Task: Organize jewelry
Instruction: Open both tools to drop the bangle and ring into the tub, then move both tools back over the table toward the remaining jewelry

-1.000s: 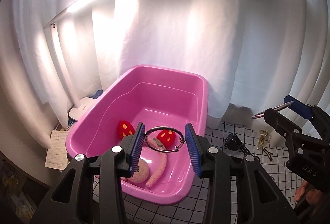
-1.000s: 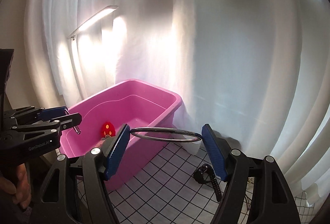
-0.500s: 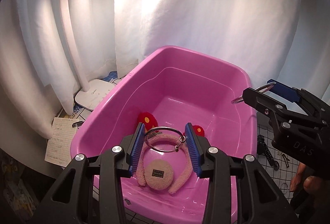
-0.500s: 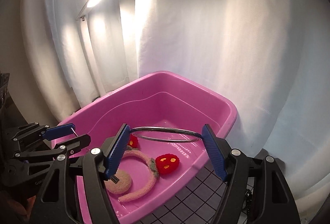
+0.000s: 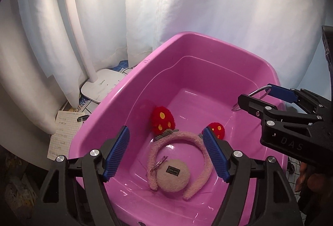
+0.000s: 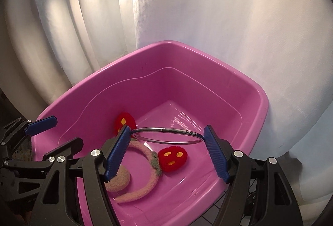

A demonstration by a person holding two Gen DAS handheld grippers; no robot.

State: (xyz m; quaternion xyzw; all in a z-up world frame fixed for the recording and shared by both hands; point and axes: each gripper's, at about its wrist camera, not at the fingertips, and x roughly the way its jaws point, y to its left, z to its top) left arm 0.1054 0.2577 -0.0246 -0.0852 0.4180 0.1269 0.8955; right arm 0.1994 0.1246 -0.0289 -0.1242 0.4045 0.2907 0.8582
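Since a second ago both claws have come in over the pink tub [image 5: 133, 88], and the small silver ring [image 5: 158, 163] that the left claw [image 5: 166, 153] was pinching now lies in the tub, on the fluffy headband [image 5: 179, 140] beside its round beige puff [image 5: 172, 176]. The left claw's jaws are opening, with nothing between them; the ring sits below, free of the pads.

One white curtain [image 6: 208, 28] fills the background in both views. One pink tub stands in front of it, its far rim [image 6: 170, 43] against the cloth. Two black claws with blue ribbed pads hang above the tub. In the left wrist view the right claw [image 5: 255, 94] reaches in from the right edge; in its own view the right claw [image 6: 166, 152] is clamped on one large silver bangle [image 6: 166, 135], which spans the gap between the two pads and is held level above the tub floor. So the right claw stands wide, but gripping.

One white lamp [image 5: 100, 84] stands left of the tub, its base beside the rim. One sheet of gridded paper [image 5: 64, 134] lies near it, with one dark pen [image 5: 82, 117] at its top.

Inside the tub: one pink headband, two red strawberry pompoms [image 6: 172, 156] on it, one beige puff, one small ring.
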